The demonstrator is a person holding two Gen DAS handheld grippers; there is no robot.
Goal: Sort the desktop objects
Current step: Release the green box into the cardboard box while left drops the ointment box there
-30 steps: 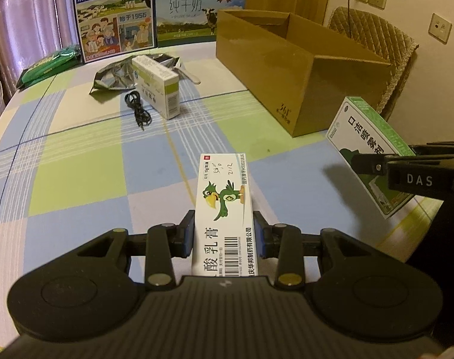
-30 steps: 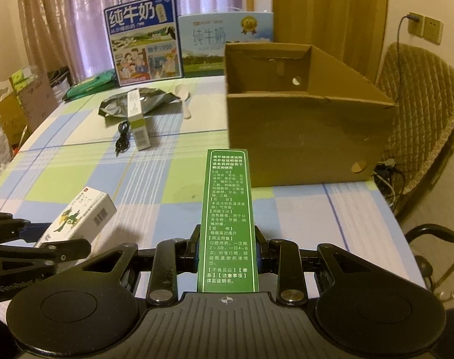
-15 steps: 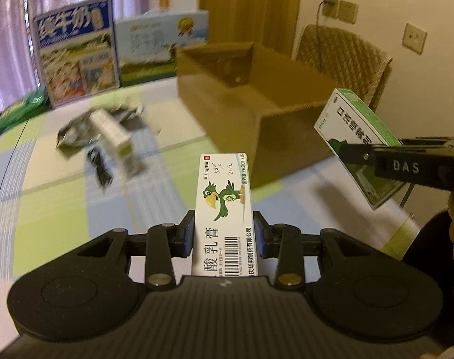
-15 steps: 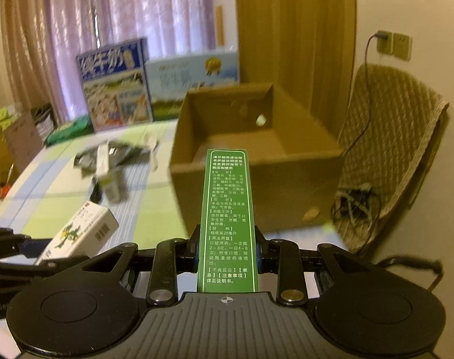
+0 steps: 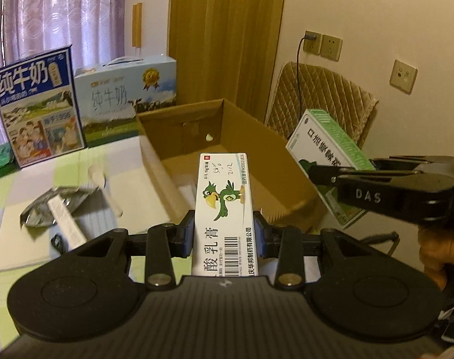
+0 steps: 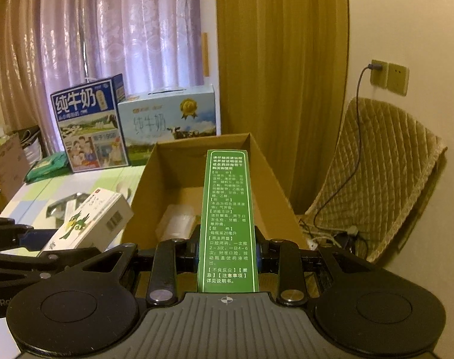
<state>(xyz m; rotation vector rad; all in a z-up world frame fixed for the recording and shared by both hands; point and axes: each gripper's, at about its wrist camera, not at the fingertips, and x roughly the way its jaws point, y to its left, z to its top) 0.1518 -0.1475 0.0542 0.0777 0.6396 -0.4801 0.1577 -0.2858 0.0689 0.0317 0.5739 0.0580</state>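
The open cardboard box (image 6: 227, 185) sits on the worktop (image 5: 32, 185), 1 clear packet inside. Right tongs (image 6: 227, 249) pinch the green medicine carton (image 6: 227, 218) above it; left tongs (image 5: 224, 233) pinch the white parrot ointment carton (image 5: 224, 209) over its near rim. Dropping early could bounce either carton off the rim.

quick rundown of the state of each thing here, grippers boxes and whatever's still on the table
left gripper: shut on the parrot box
parrot box: held, lifted near the carton
right gripper: shut on the green box
green box: held, pointing over the carton
cardboard carton: open, a clear packet inside
clear packet: lying on the carton floor
foil pouch: crumpled, lying on the table
milk cases: upright, closed
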